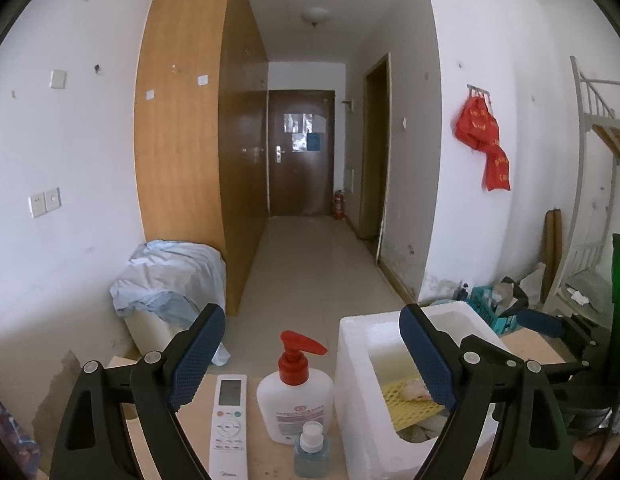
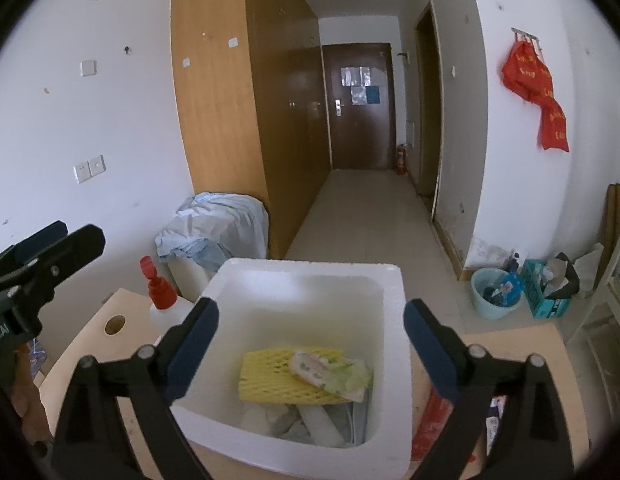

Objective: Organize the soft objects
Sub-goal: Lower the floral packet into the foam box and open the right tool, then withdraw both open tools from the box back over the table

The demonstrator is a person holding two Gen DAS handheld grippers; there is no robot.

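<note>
A white foam box (image 2: 310, 280) stands on the light wooden table (image 2: 90, 344). Inside it lie a yellow foam net (image 2: 266, 376), a soft pink-and-green packet (image 2: 329, 372) on top of the net, and pale soft items below. The box also shows in the left wrist view (image 1: 357, 360), with the yellow net (image 1: 405, 404) in it. My right gripper (image 2: 310, 344) is open and empty, above the box. My left gripper (image 1: 313, 356) is open and empty, over the bottles left of the box. It shows at the left edge of the right wrist view (image 2: 38, 248).
A white remote (image 1: 228, 420), a white pump bottle with red top (image 1: 294, 396) and a small blue bottle (image 1: 310, 452) lie left of the box. A red packet (image 2: 433, 424) lies right of the box. The table has a round hole (image 2: 114, 325). A cloth-covered bin (image 1: 170, 280) stands on the floor.
</note>
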